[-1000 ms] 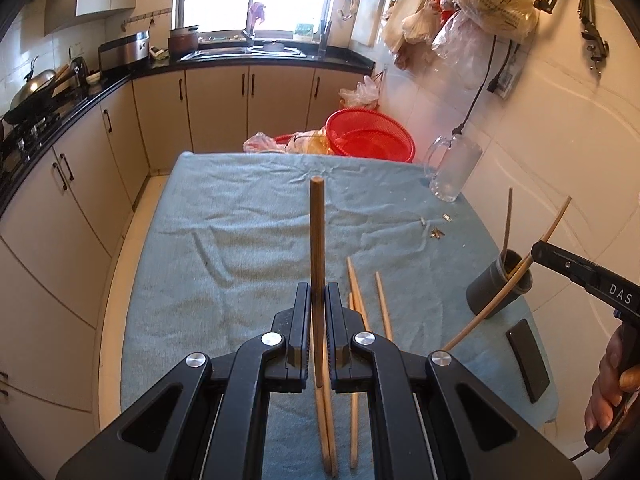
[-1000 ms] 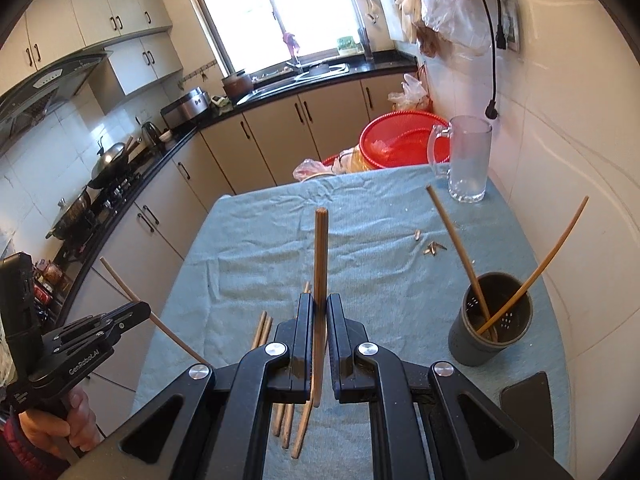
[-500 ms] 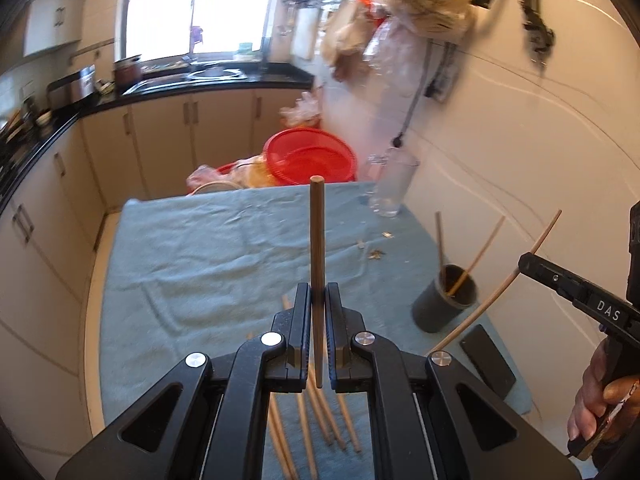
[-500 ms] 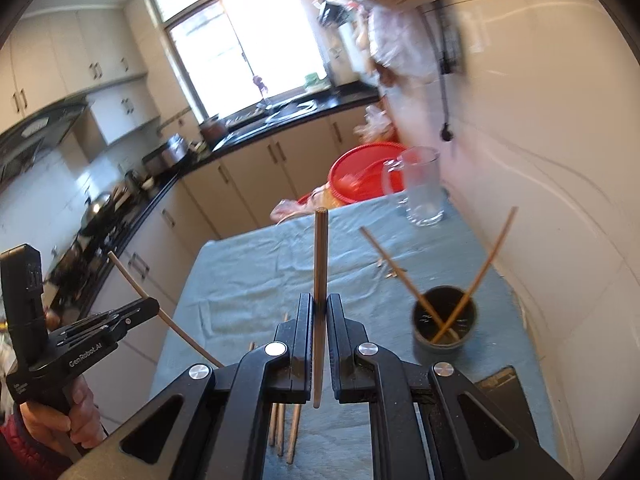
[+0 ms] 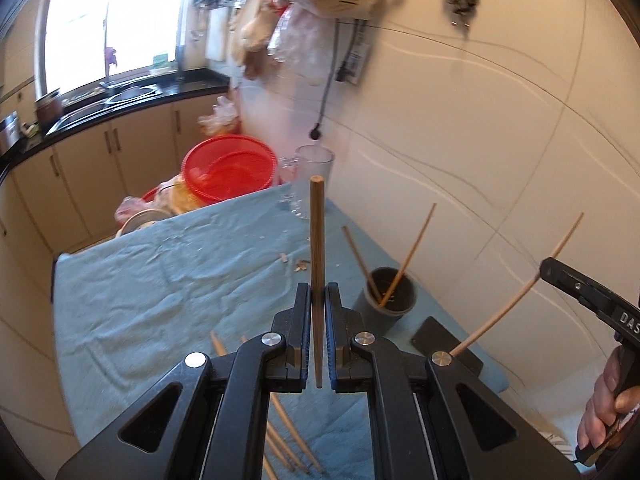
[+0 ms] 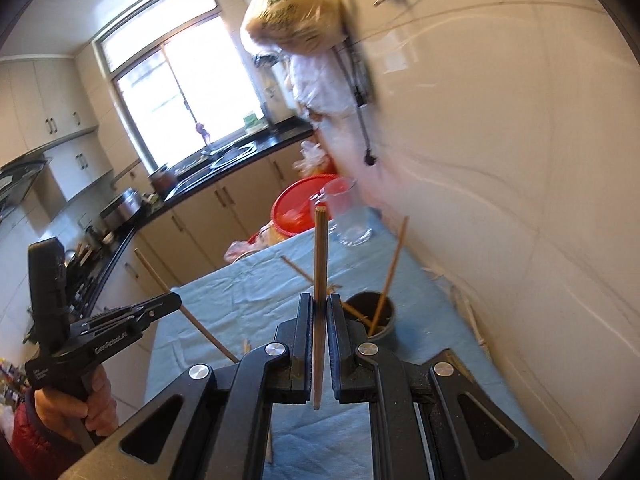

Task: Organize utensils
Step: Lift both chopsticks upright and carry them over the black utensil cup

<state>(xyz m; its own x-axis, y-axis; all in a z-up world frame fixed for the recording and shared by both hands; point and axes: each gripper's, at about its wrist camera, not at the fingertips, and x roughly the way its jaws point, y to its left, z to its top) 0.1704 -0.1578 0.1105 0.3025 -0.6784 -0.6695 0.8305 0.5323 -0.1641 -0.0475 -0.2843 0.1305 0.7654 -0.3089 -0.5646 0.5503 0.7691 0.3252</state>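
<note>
Chopsticks are the work here: one round wooden chopstick (image 5: 317, 264) stands upright, pinched between the pressed-together jaws of the left gripper (image 5: 318, 300), above the table. The right gripper (image 6: 319, 312) pinches its own chopstick (image 6: 320, 280) the same way, hovering just short of the dark cylindrical holder (image 6: 382, 320). Two thin sticks (image 5: 404, 264) already lean inside that holder, which sits near the table's wall-side edge. Left of the holder, loose chopsticks (image 5: 288, 436) lie flat on the wrinkled blue cloth (image 5: 160, 280). Beyond the holder stands a clear glass jug (image 5: 310, 180) beside a red plastic basin (image 5: 230, 168).
</note>
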